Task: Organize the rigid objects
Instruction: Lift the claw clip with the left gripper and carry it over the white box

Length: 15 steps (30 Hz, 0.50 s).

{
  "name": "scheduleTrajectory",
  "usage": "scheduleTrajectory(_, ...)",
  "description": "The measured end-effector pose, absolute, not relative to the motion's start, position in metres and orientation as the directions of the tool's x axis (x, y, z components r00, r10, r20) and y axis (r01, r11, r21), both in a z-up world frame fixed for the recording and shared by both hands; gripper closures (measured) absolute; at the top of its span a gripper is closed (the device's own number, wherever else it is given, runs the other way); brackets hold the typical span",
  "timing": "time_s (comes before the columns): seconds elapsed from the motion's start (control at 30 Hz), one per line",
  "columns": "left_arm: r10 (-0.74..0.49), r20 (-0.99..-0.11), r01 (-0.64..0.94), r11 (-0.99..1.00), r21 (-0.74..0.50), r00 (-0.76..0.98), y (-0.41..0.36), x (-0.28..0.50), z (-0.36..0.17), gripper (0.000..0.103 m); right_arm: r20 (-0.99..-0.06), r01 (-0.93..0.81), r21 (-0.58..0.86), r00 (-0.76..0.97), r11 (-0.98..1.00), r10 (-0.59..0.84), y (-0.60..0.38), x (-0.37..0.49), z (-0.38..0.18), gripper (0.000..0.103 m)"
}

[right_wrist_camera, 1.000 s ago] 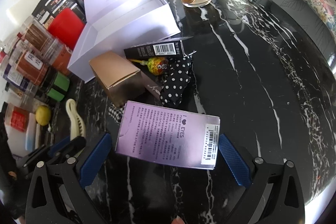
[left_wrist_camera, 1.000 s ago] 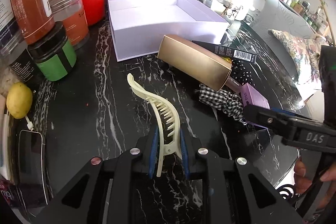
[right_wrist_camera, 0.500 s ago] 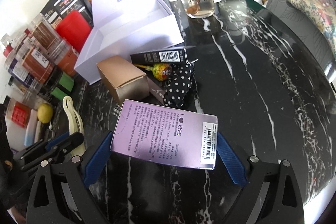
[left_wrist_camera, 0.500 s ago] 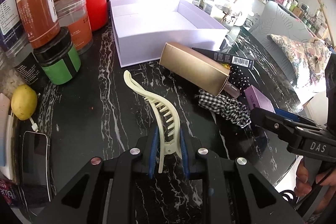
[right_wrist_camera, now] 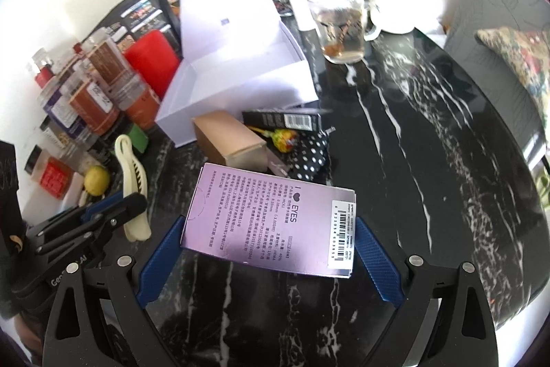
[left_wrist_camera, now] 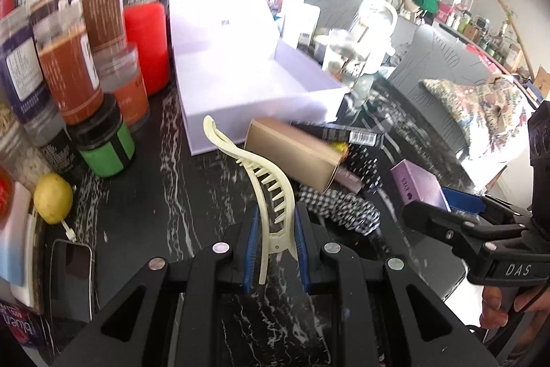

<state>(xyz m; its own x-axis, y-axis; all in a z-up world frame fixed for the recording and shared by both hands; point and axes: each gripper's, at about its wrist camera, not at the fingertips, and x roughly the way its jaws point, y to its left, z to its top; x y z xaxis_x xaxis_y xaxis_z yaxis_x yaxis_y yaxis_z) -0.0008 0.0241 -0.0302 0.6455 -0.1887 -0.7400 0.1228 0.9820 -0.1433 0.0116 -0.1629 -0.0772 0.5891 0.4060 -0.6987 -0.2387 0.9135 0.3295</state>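
Two items are in hand at once, so I read this as the carry step: both are lifted off the table (right_wrist_camera: 429, 133) and I judge they are headed for the open white box (left_wrist_camera: 240, 81) behind the clutter.

Left side first. My left gripper (left_wrist_camera: 274, 248) is clamped nearly shut on the clip (left_wrist_camera: 271, 191), a cream hair claw. The blue pads pinch its hinge end, and the long toothed part sticks forward and up past the fingertips, pointing toward the box front. It looks clear of the table, though I can't be fully sure from this angle.

Centre: gold carton (left_wrist_camera: 292, 157), black barcode box (left_wrist_camera: 343, 133), checked cloth (left_wrist_camera: 340, 212) and dotted cloth (right_wrist_camera: 309, 157) lie in a pile just in front of the white box.

Right side. My right gripper (right_wrist_camera: 268, 250) holds the purple box (right_wrist_camera: 271, 222) across its long side, with the jaws spread wide and a pad on each short end. The jaws have just been closing a touch onto it. It sits flat between the pads, printed face up, above the marble.

Next move, as I judge it: carry both forward over the pile, keep the clip's long tip from snagging the gold carton, and lower each inside the white box walls before letting go.
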Motion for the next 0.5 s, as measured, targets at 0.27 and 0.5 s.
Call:
scheduleTrajectory(0.27,-0.195,-0.689,0.146,0.981,-0.13,0.698,0.021,0.005,-0.006,0.083,-0.656,-0.313,0.318,0.608,0.895,0.446,-0.16,0.015,-0.052,0.006)
scheduleTrajectory(0.5,-0.16,-0.633,0.132,0.987,-0.091,0.758,0.024,0.014,0.019,0.083,-0.631,-0.365,0.312,0.61,0.877,0.478,-0.155,0.027,-0.033,0.006)
